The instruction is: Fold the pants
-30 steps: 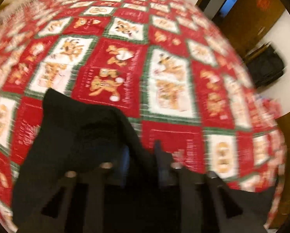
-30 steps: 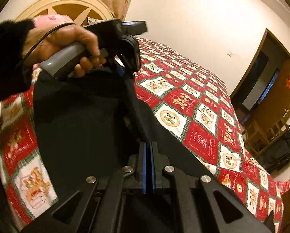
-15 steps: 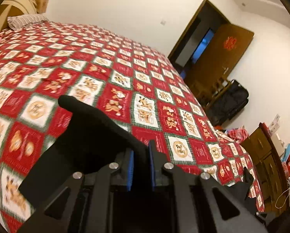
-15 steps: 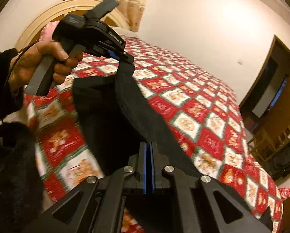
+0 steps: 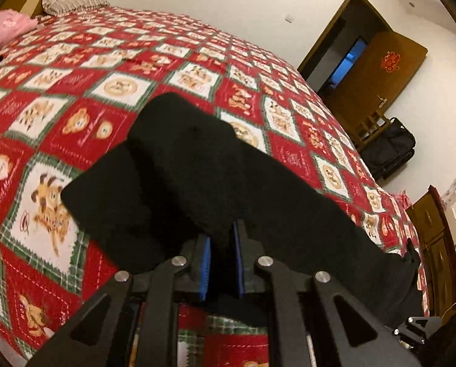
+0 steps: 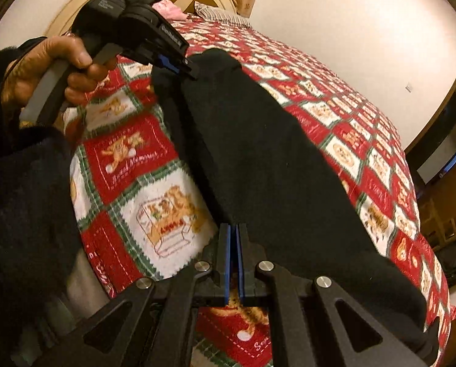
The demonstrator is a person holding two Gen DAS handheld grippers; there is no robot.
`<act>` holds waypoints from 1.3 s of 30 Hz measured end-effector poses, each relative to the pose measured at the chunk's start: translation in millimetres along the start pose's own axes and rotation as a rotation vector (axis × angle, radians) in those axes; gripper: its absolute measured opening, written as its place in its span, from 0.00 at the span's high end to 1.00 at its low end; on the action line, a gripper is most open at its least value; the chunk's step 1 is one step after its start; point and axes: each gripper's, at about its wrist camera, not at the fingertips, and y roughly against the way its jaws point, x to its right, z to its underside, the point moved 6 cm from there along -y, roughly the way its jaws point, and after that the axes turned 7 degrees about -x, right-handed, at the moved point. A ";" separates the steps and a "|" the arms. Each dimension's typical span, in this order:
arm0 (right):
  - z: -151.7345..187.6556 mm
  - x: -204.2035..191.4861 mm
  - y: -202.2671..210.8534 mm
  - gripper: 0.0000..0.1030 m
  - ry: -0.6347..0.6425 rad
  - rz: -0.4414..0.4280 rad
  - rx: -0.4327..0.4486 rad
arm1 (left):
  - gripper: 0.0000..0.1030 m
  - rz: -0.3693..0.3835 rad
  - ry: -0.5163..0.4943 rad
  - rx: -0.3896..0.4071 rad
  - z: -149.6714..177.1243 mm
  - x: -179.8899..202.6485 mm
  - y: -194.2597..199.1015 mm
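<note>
The black pants point(image 5: 197, 177) hang stretched over the red patchwork bedspread point(image 5: 75, 70). My left gripper point(image 5: 222, 244) is shut on one end of the pants' upper edge; black cloth fills the gap between its blue pads. The right wrist view shows that left gripper point(image 6: 179, 67) in a hand, holding the pants point(image 6: 258, 153) up at the far end. My right gripper point(image 6: 234, 244) is shut, its blue pads pressed together on the near edge of the pants. The cloth spans between the two grippers and drapes onto the bed.
A pink pillow point(image 5: 11, 27) and a striped pillow point(image 5: 72, 3) lie at the headboard end. An open wooden door point(image 5: 377, 70) and a black bag point(image 5: 390, 150) stand beyond the bed. A wooden cabinet point(image 5: 435, 238) is at the right.
Both grippers have lifted and pulled apart, stretching the pants between them. The left gripper has swung up from facing down at the bed to looking across it.
</note>
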 end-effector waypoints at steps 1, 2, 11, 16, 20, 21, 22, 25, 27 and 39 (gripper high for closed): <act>0.5 0.9 -2.2 0.97 -0.005 -0.002 -0.003 | 0.84 0.002 0.011 -0.001 -1.5 -3.4 -0.5; 0.5 1.5 -3.4 0.97 -0.007 -0.003 -0.004 | 0.82 0.010 0.020 -0.001 -4.2 -5.9 -1.1; 3.1 10.6 -1.8 0.97 -0.053 -0.024 -0.007 | 0.35 0.050 0.115 0.056 -43.3 -15.5 -9.0; 0.6 13.7 4.1 0.97 -0.055 -0.017 0.007 | 0.87 0.150 0.211 0.048 -45.7 -19.6 -15.7; 0.4 19.8 15.8 0.97 -0.059 -0.063 0.031 | 0.88 0.100 0.169 0.104 -38.7 -14.0 17.3; 1.6 20.1 15.8 0.97 -0.060 -0.076 0.029 | 0.88 0.081 0.160 0.121 -34.6 -14.2 27.9; 3.7 20.2 13.7 0.97 -0.064 -0.090 0.022 | 0.88 0.067 0.160 0.131 -30.6 -15.1 34.4; 9.5 15.1 5.0 0.97 -0.051 -0.108 -0.006 | 0.88 -0.011 0.143 0.157 -16.3 -20.3 44.8; 12.7 10.1 0.8 0.97 -0.030 -0.112 -0.023 | 0.88 -0.112 0.100 0.128 -9.4 -22.1 36.7; 23.3 10.6 -11.3 0.95 -0.033 -0.148 -0.069 | 0.34 -0.418 0.143 0.093 1.7 -68.8 42.4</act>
